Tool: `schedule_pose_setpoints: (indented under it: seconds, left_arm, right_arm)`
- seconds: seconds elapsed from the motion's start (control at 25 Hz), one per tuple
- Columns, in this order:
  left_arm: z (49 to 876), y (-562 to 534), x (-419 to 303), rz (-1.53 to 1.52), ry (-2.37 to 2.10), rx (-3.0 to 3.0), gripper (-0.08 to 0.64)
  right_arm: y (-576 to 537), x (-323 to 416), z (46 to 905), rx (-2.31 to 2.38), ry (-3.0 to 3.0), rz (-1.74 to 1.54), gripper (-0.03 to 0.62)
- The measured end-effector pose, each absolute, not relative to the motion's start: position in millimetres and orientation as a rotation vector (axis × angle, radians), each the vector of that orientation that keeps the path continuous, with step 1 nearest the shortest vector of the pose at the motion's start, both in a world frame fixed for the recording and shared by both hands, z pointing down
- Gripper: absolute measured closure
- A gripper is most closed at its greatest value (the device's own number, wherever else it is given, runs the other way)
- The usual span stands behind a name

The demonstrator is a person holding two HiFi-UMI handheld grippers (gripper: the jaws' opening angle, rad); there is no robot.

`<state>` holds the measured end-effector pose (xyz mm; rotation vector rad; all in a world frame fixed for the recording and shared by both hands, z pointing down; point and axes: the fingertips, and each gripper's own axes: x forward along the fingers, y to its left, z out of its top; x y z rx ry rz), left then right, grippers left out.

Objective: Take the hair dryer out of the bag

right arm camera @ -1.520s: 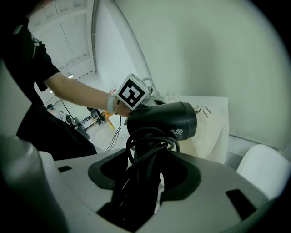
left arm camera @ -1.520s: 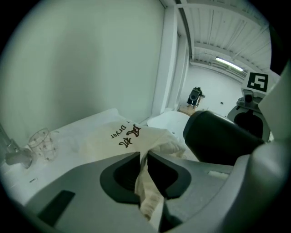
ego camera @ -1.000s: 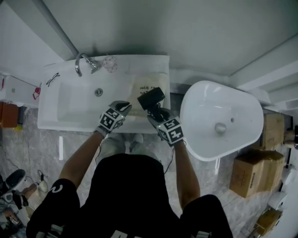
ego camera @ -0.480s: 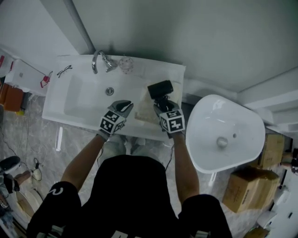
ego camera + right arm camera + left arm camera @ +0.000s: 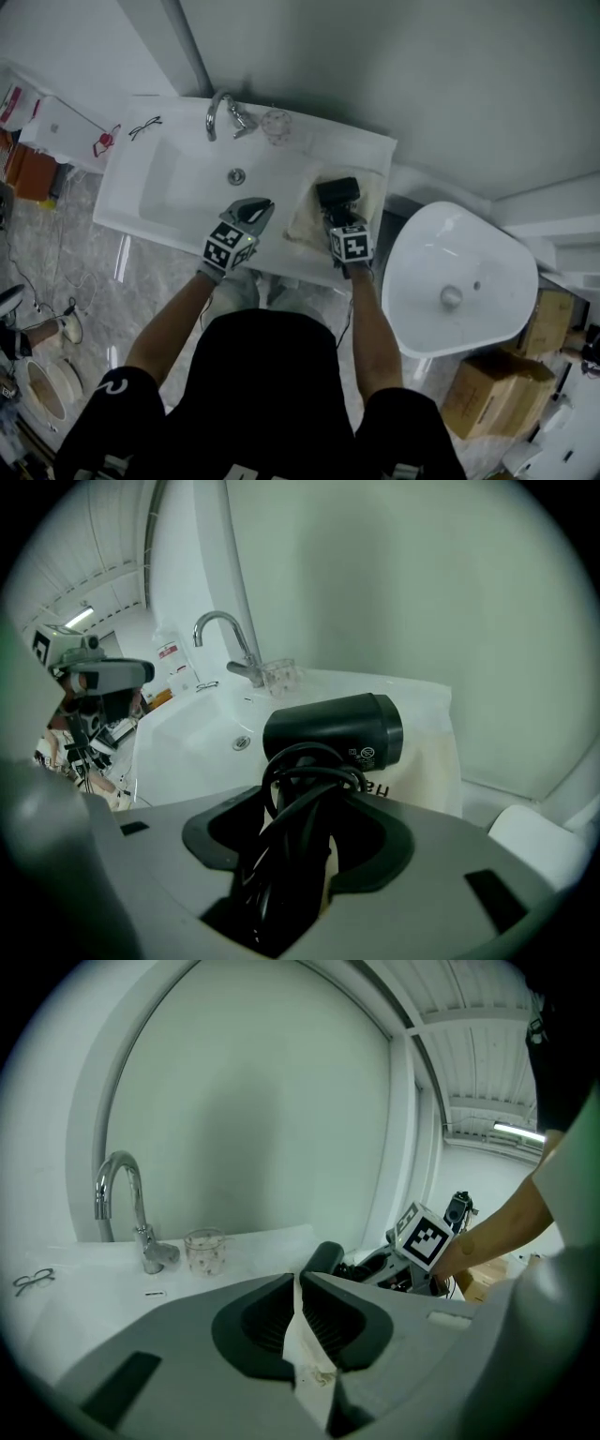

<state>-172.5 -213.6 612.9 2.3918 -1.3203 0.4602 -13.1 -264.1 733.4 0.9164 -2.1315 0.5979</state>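
At sink (image 5: 178,192), right gripper (image 5: 340,217) clamps hair dryer (image 5: 337,191) over bag (image 5: 304,226); left gripper (image 5: 259,206) closing, empty.

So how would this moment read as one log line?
right gripper: shut on hair dryer, held above bag | left gripper: jaws just closed further, pinching thin pale strip

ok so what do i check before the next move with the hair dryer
1. right gripper shut on the hair dryer handle and wound cord: ok
2. hair dryer outside the bag, above it: ok
3. left gripper pinching bag fabric, jaws have just been closing on it: ok
4. cord's plug end free of the bag: cannot tell
5. glass cup and tap apart from the hair dryer: ok
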Motion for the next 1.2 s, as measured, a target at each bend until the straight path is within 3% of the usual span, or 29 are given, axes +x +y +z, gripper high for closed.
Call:
schedule_pose_setpoints:
  seconds: [0.36, 0.88, 1.08, 1.2]
  left_arm:
    - [613.7, -207.0, -174.1, 0.450, -1.313, 2.387, 0.545]
    - [584.3, -215.2, -173.3, 0.380, -1.337, 2.433, 0.546]
    - [560.5, -219.1, -172.3, 0.345, -1.372, 2.470, 0.546]
    - [545.3, -219.7, -173.2, 0.333, -1.398, 2.489, 0.548]
  right_arm:
    - [-255.1, 1.1, 763.1, 0.971, -2.065, 0.657, 0.382]
    - [-247.4, 1.1, 692.5, 1.063, -2.160, 0.550, 0.324]
    - [-260.8, -18.0, 622.0, 1.100, -2.317, 0.395, 0.358]
    - [-260.3, -37.2, 583.2, 1.081, -2.396, 0.307, 0.417]
